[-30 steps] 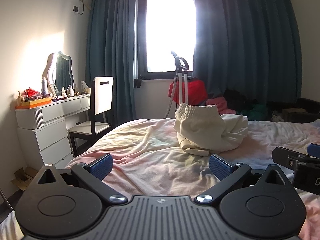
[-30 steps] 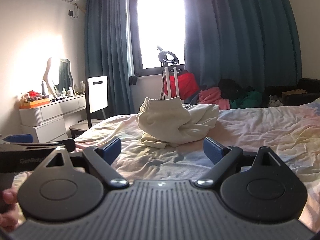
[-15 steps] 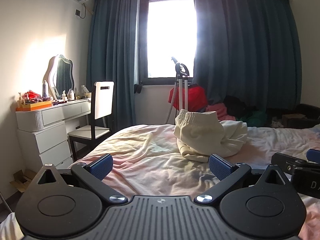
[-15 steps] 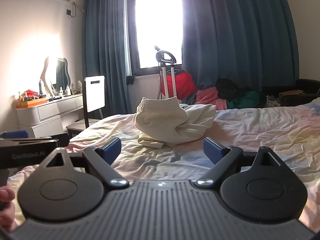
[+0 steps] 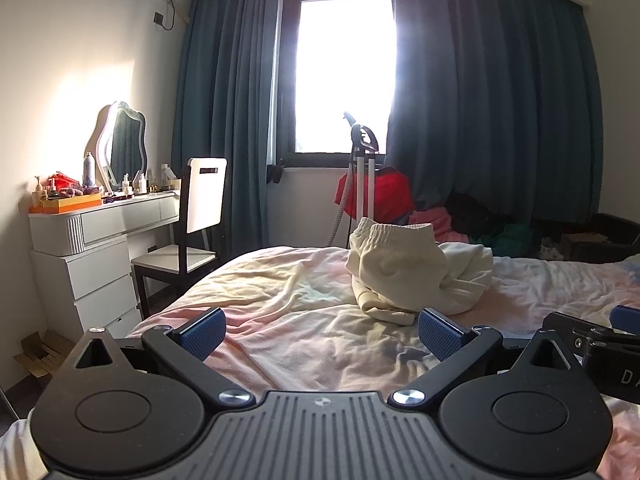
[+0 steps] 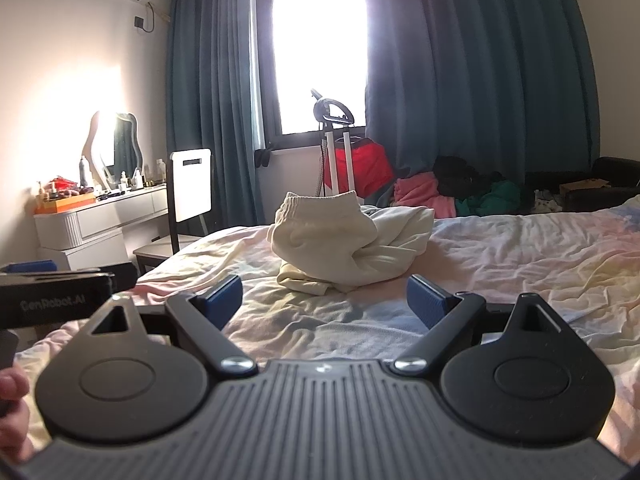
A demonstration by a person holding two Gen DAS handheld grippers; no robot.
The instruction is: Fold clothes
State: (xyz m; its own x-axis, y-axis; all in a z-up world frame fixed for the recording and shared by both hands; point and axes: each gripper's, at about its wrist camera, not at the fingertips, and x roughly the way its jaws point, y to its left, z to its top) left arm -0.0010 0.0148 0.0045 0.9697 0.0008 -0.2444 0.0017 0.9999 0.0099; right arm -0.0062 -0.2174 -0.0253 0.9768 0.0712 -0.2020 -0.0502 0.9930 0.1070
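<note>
The garment (image 5: pixel 416 268), a cream piece with an elastic waistband at its top, sits in a crumpled heap on the bed (image 5: pixel 280 304), toward the far side and roughly in the middle. Nothing about it looks folded: the waistband stands up, the rest is bunched and twisted under it, and one edge trails out flat onto the sheet. The right wrist view shows the same heap (image 6: pixel 348 248), straight ahead of that tool.

The left gripper (image 5: pixel 322 332) hangs over the near part of the bed with its blue pads spread wide, holding nothing. The right gripper (image 6: pixel 326 300) is the same: jaws apart and empty, the garment well beyond its tips. Each tool shows at the edge of the other's view, so the two are side by side.

By this evidence the task is at its very start. Still to do, it seems: reach the heap, shake or spread it flat, then make the folds. More clothes (image 6: pixel 424 196) lie piled beyond the bed by the curtain (image 6: pixel 472 80); whether they belong to the job cannot be told.
</note>
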